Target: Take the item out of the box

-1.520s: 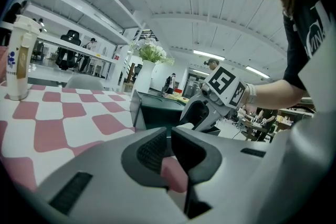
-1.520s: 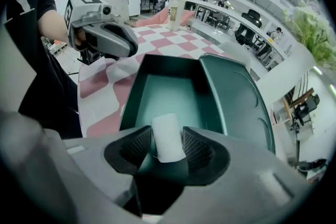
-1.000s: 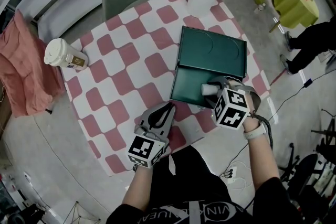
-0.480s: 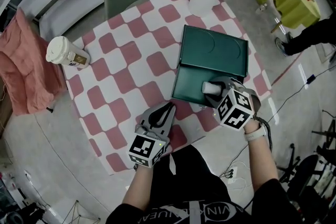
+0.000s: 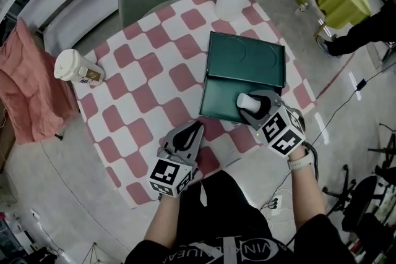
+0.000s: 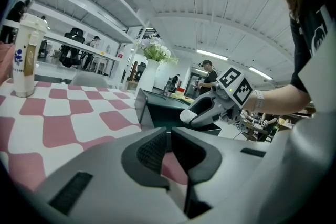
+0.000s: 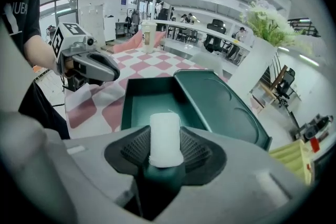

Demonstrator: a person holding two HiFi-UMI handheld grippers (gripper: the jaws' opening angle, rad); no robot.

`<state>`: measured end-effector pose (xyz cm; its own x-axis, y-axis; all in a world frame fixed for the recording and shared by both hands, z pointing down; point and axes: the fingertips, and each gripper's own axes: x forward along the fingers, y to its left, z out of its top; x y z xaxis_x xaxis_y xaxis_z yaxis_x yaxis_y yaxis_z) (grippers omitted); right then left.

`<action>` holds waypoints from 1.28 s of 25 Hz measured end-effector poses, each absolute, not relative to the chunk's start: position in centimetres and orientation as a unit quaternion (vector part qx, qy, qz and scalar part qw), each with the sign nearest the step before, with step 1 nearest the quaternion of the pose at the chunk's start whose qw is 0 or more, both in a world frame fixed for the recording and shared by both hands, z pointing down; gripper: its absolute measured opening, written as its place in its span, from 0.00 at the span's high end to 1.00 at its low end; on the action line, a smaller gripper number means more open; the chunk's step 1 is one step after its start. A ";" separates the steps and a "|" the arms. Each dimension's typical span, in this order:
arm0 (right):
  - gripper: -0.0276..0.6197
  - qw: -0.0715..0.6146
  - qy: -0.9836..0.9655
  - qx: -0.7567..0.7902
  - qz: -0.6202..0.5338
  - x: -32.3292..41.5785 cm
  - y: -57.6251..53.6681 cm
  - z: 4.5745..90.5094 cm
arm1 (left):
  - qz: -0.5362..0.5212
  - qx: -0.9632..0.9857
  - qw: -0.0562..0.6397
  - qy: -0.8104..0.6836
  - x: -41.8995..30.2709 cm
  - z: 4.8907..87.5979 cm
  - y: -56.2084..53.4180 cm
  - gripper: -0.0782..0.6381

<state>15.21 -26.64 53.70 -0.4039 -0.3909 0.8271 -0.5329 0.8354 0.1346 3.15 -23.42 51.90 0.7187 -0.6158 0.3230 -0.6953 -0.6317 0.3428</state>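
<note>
Lighting: bright, even, indoor; ceiling strip lights [image 6: 212,55] overhead. Shadows: soft, faint. Distortion: strong fisheye, black vignetted corners in both gripper views. Focus: left gripper [image 6: 168,136] body soft near the lens.

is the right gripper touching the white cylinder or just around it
Touching. The right gripper view shows the right gripper's jaws closed against both sides of the white cylinder.

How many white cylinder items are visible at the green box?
1. The white cylinder is clamped in the right gripper over the open green box; its visible floor is bare, but the gripper hides a corner.
</note>
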 end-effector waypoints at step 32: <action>0.70 0.237 -0.840 0.477 0.103 16.1 -23.1 44.6 | 0.064 0.916 0.199 -0.341 3.1 47.3 -22.5 0.85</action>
